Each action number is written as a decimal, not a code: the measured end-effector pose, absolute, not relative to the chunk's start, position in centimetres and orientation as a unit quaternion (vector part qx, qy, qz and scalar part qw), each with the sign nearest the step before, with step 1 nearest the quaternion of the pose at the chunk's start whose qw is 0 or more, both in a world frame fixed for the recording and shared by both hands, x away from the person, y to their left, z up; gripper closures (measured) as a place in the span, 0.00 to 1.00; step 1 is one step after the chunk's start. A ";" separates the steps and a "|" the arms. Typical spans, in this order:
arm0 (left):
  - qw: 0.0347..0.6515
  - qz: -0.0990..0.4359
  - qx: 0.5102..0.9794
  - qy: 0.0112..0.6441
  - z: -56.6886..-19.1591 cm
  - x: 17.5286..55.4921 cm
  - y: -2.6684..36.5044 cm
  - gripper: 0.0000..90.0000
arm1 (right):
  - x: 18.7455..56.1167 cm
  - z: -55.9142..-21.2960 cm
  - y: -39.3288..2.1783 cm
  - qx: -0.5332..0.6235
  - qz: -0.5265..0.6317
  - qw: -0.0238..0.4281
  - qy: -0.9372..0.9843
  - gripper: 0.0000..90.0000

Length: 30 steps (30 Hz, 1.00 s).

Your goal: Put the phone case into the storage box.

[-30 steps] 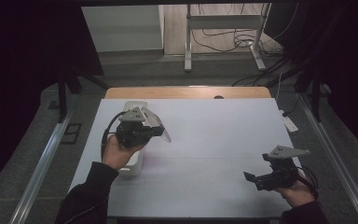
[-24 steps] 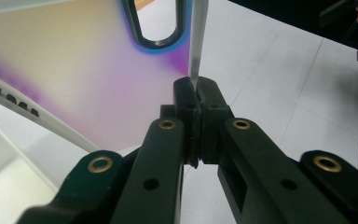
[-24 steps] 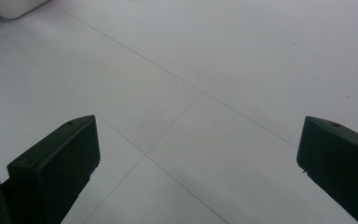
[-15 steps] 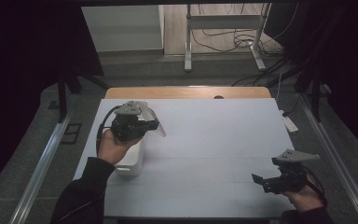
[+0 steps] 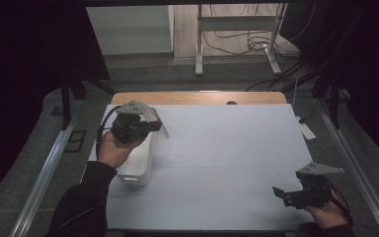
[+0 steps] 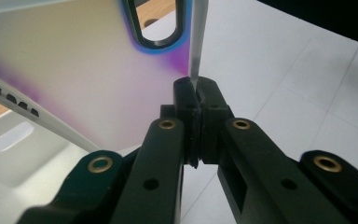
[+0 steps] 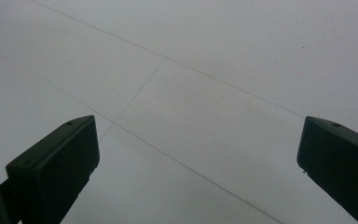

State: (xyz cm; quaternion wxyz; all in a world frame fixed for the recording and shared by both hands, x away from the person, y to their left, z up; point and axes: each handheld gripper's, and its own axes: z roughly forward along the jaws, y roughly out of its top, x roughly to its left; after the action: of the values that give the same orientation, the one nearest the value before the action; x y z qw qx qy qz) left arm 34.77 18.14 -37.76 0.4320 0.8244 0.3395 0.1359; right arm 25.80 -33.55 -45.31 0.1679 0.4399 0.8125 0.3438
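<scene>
My left gripper (image 5: 150, 126) hovers over the table's left side, shut on the edge of a thin translucent phone case (image 5: 160, 124). In the left gripper view the jaws (image 6: 196, 92) pinch the case's side wall; the case (image 6: 74, 65) is frosted, with a purple-blue tint around an oval cutout. Below it stands a white open box (image 5: 139, 165), which appears at the lower left of the left gripper view as the white box (image 6: 23, 154). My right gripper (image 5: 280, 193) is low near the front right corner, open, with nothing between its jaws (image 7: 198, 140).
The white table top (image 5: 227, 148) has faint grid lines. A wooden strip (image 5: 197, 97) runs along its far edge. Metal rails (image 5: 49, 168) flank the table, and a stand with cables (image 5: 237, 34) is on the floor beyond.
The left gripper has carried the case farther from the person and slightly right, above the box. The right gripper has drawn back toward the front right corner.
</scene>
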 end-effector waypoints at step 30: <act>0.385 0.171 0.812 0.404 -37.4 37.7 21.0 0.98 | 25.0 -45.2 -34.5 0.456 0.338 0.184 0.803 0.00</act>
State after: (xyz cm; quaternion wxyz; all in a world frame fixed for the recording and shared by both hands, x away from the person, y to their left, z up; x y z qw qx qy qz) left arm 37.71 20.97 -37.35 0.3851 0.8118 0.4043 0.1710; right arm 25.01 -34.53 -45.16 0.1836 0.4559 0.8027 0.3378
